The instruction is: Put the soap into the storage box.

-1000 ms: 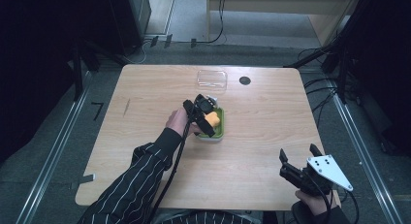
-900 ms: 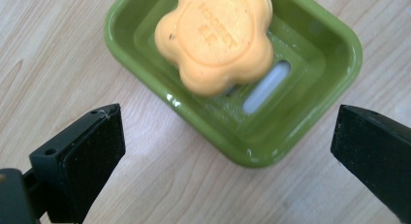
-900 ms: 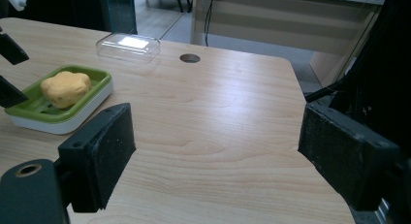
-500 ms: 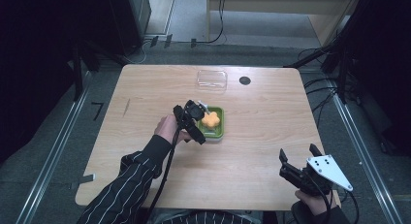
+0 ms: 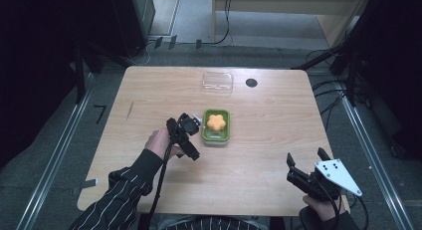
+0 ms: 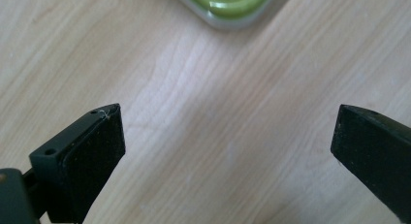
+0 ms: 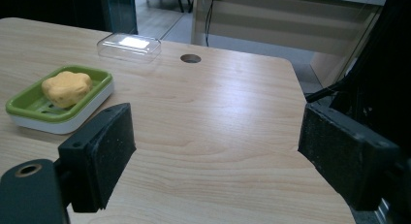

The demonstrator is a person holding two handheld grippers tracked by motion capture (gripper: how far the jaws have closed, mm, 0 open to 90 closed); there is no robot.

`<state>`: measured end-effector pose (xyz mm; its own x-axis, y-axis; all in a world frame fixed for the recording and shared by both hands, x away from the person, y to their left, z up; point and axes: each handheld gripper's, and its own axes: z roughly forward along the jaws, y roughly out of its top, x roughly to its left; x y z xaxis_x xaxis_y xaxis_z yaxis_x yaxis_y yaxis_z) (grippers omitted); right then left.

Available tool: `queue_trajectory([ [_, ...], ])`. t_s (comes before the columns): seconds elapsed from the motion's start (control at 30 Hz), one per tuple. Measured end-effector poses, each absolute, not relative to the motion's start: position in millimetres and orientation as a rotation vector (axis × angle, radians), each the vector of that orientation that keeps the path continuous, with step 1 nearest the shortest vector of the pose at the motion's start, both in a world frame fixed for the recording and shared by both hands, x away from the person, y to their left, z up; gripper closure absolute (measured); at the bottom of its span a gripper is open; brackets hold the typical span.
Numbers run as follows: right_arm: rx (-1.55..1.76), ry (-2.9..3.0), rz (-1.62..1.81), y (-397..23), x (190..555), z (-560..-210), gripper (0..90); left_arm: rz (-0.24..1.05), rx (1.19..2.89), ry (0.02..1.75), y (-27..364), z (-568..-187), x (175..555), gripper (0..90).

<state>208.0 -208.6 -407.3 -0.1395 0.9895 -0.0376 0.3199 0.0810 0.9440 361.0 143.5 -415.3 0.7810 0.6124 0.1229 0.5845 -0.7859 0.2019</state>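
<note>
A green soap dish (image 5: 222, 137) with a white base sits mid-table and holds an orange flower-shaped soap (image 5: 216, 122). My left gripper (image 5: 182, 138) hovers just left of the dish, open and empty. In the left gripper view its jaws stand wide apart (image 6: 228, 136) over bare wood, with a corner of the dish (image 6: 232, 6) at the top. My right gripper (image 5: 305, 159) is at the table's near right edge, open and empty. The right gripper view (image 7: 215, 151) looks across the table at the dish (image 7: 29, 110) and the soap (image 7: 66, 88).
A clear plastic lid (image 5: 217, 82) lies behind the dish near the far edge, also seen as the lid (image 7: 128, 46) in the right gripper view. A round cable hole (image 5: 251, 82) is beside it. Dark equipment and cables surround the wooden table (image 5: 278, 115).
The left gripper was over the dish with the orange soap; it has let the soap go into the dish and drawn back left and nearer. The right gripper has not moved.
</note>
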Motion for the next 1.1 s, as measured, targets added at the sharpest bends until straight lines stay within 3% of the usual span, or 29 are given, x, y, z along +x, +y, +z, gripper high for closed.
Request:
queue_trajectory([
  [1.1,1.336,1.577,1.086,-209,208,-407,13.7,0.134,2.877,1.024,207,-449,288,0.0],
])
